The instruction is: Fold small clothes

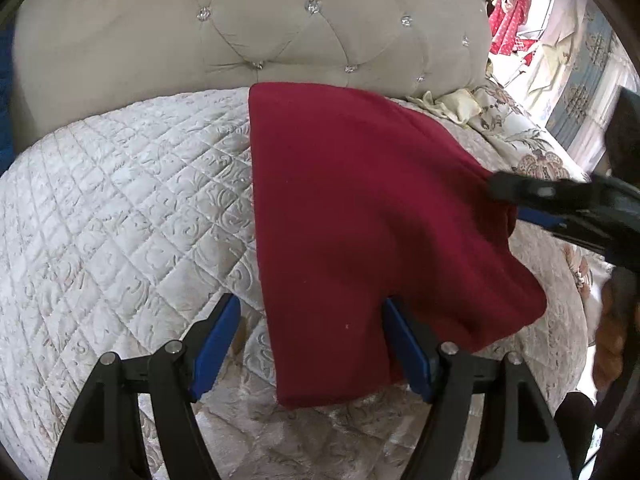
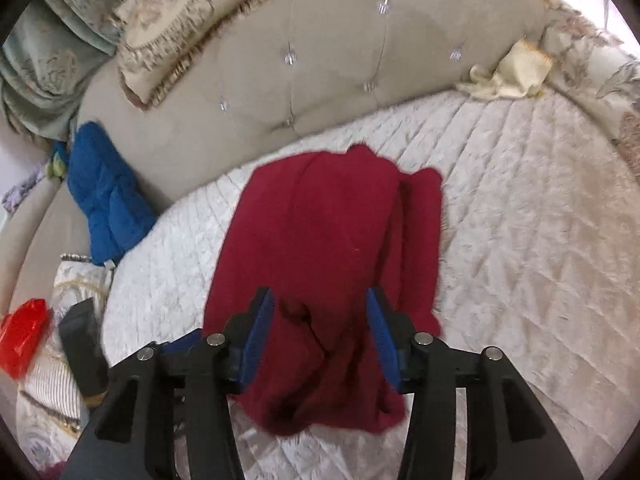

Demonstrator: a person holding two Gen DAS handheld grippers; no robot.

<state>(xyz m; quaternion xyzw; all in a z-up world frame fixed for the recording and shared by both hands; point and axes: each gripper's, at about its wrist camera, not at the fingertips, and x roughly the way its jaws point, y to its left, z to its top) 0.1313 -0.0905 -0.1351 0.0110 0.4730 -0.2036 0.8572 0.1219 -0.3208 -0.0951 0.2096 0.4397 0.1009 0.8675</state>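
Observation:
A dark red knit garment [image 1: 352,216] lies folded on the white quilted bed [image 1: 120,200]. My left gripper [image 1: 312,340] is open; its near edge of the garment lies between the blue pads, the right pad touching the cloth. My right gripper [image 1: 516,196] comes in from the right side of the left wrist view, its tips at the garment's right edge. In the right wrist view the right gripper [image 2: 320,324] is open, straddling a bunched fold of the red garment [image 2: 332,240].
A tufted beige headboard [image 1: 240,40] stands behind the bed. A fringed cushion [image 2: 188,20], a blue padded item [image 2: 104,196] and a red bag [image 2: 22,332] are at the left. A cream cloth [image 2: 508,72] and floral bedding [image 1: 532,148] lie at the right.

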